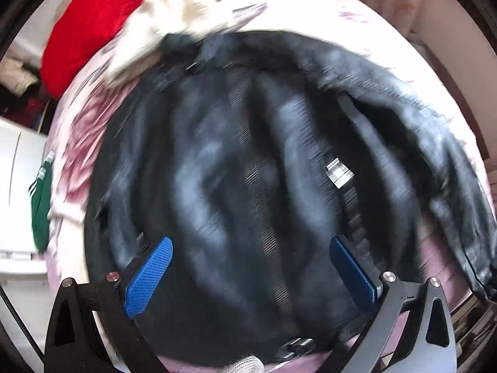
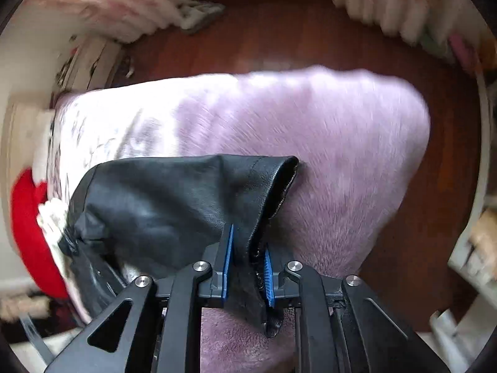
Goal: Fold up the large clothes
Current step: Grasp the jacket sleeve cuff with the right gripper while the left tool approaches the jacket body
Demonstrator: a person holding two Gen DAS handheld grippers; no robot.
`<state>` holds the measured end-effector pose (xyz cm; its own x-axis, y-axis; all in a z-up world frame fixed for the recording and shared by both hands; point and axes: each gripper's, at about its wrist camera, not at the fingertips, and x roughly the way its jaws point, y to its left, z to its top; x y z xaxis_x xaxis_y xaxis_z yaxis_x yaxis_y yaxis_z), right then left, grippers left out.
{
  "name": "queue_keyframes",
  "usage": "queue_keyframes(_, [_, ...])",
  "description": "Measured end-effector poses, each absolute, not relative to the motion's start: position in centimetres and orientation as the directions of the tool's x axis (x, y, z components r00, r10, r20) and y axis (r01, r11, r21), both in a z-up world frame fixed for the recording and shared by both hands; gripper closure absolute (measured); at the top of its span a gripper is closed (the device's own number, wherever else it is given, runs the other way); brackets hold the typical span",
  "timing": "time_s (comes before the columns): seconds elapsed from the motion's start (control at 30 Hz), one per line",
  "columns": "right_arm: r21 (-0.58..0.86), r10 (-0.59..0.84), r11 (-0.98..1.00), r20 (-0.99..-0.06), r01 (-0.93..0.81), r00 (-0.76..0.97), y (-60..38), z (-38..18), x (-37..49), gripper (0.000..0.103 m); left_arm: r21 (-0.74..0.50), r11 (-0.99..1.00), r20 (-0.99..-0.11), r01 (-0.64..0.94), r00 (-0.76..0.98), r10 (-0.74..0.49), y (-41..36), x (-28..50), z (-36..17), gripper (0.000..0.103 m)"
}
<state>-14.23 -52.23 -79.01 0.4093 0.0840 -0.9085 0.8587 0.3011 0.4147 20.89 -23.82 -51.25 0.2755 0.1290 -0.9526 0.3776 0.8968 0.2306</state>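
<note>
My right tongs (image 2: pixel 247 267) are clenched on the jacket's (image 1: pixel 248 171) zippered edge; my left tongs (image 1: pixel 250 267) hang released above it. The jacket lies spread on the bed (image 2: pixel 326 130) — slick leather could slip free if I pull hard.

motion blur is smearing the black jacket (image 1: pixel 248 161) in the left wrist view, so its seams and small pale tag (image 1: pixel 339 174) are staying unreadable. the right gripper (image 2: pixel 247 267) is hiding the pinched sleeve edge between its pads.
</note>
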Motion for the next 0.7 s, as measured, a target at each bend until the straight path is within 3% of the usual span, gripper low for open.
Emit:
queue_keyframes(0.1, [0.404,-0.009,0.332,-0.903,0.853,0.43,-54.5,-75.1,-14.2,0.087,0.202,0.893,-0.955,0.402,0.283,0.088,-27.5,22.6,-51.2,0.0])
queue_keyframes(0.2, [0.42,0.064,0.353,-0.902,0.836,0.427,-57.4,-75.7,-13.5,0.083,0.209,0.892,-0.947,0.4,0.309,0.084,-30.0,24.9,-52.3,0.0])
queue_keyframes(0.23, [0.423,0.114,0.337,-0.905,0.841,0.409,-57.9,-77.0,-13.4,0.077,0.218,0.889,-0.948,0.403,0.304,0.095,-31.0,25.5,-53.2,0.0])
queue_keyframes(0.3, [0.413,0.152,0.269,-0.91,0.87,0.385,-58.5,-78.3,-14.2,0.055,0.225,0.887,-0.952,0.404,0.287,0.11,-31.9,27.0,-54.9,0.0])
queue_keyframes(0.4, [0.476,0.105,0.044,-0.877,0.878,0.469,-58.0,-78.5,-18.1,0.048,0.241,0.885,-0.953,0.4,0.268,0.138,-33.0,28.9,-57.5,0.0])
queue_keyframes(0.47, [0.527,0.085,-0.085,-0.842,0.846,0.533,-55.7,-78.8,-20.6,0.044,0.258,0.871,-0.955,0.419,0.249,0.163,-33.4,29.0,-59.0,0.0])
queue_keyframes(0.57, [0.59,0.178,-0.151,-0.773,0.793,0.609,-51.9,-81.5,-20.0,0.044,0.257,0.865,-0.955,0.431,0.252,0.158,-33.3,28.5,-59.8,0.0])
queue_keyframes(0.7, [0.66,0.085,-0.184,-0.728,0.729,0.681,-51.1,-84.1,-17.4,0.04,0.239,0.872,-0.959,0.426,0.243,0.144,-32.8,28.2,-59.6,0.0])
